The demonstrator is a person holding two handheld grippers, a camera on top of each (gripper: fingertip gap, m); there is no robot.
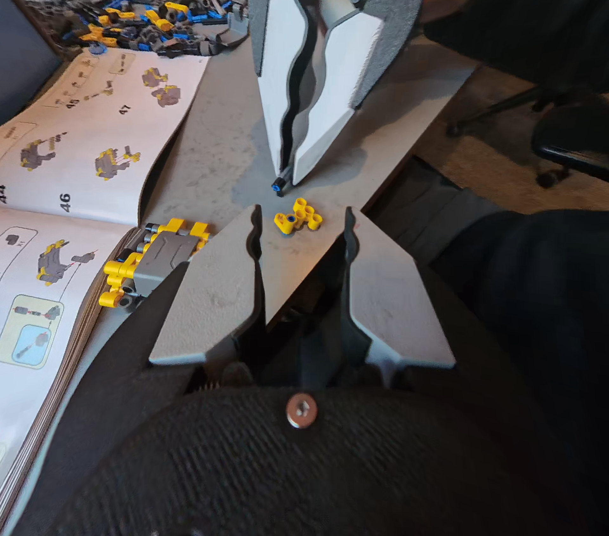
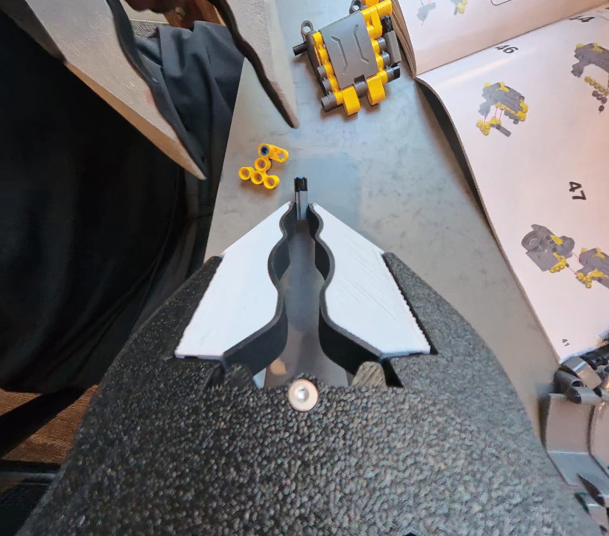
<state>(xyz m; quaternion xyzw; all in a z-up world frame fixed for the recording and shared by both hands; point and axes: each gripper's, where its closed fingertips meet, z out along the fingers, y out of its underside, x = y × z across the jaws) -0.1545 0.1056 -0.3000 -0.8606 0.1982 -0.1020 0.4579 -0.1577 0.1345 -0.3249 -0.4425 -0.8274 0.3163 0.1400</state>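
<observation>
I am pinching a small grey-and-black pin [image 2: 300,195] in my right gripper [image 2: 300,207], jaws nearly closed on it, tip hanging just above the table [image 2: 379,191] at frame centre. My left gripper [image 1: 301,217] is gaping wide, framing the yellow connector piece [image 1: 298,217] lying between its tips. The grey-and-yellow subassembly [image 2: 351,56] is sitting at upper centre of the right wrist view, beside the open instruction booklet [image 2: 527,125]; a loose parts pile [image 1: 131,0] is filling the upper left of the left wrist view.

Warm daylight, moderate brightness; soft shadows on worktop [image 1: 217,138]; strong fisheye warp at edges; slight motion blur.
</observation>
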